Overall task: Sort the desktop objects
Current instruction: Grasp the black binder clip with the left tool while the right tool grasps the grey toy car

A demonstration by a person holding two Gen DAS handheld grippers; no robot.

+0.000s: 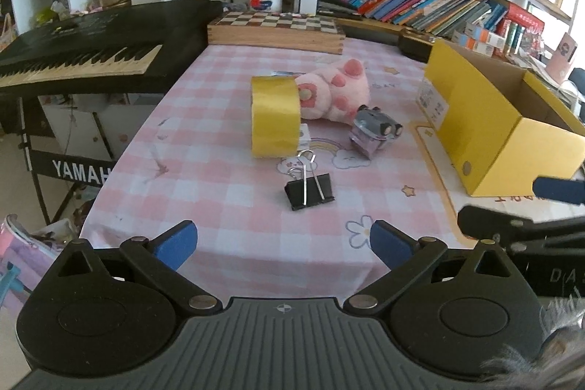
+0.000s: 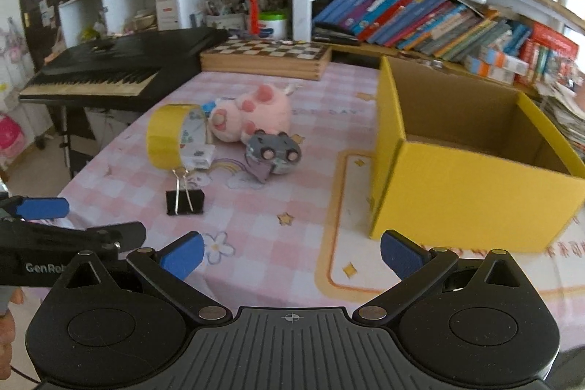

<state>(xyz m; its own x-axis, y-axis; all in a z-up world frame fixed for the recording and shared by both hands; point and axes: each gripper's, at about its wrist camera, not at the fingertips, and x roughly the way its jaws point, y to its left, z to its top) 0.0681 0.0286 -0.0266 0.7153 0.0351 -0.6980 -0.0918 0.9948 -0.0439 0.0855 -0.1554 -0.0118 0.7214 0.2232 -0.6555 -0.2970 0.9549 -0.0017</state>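
Left tool [image 1: 283, 242], right tool [image 2: 290, 253] both wide open, empty; binder clip [image 1: 310, 189] nearest left: straddle body squarely, then carry to yellow box [image 2: 471, 178].

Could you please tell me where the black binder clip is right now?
The black metal binder clip lies on the pink checked tablecloth, just in front of the upright yellow tape roll and left of the yellow cardboard box.

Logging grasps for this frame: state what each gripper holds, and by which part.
Nothing is held. The left gripper and right gripper are both open and empty above the tablecloth; the binder clip, yellow tape roll and plush toy lie untouched.
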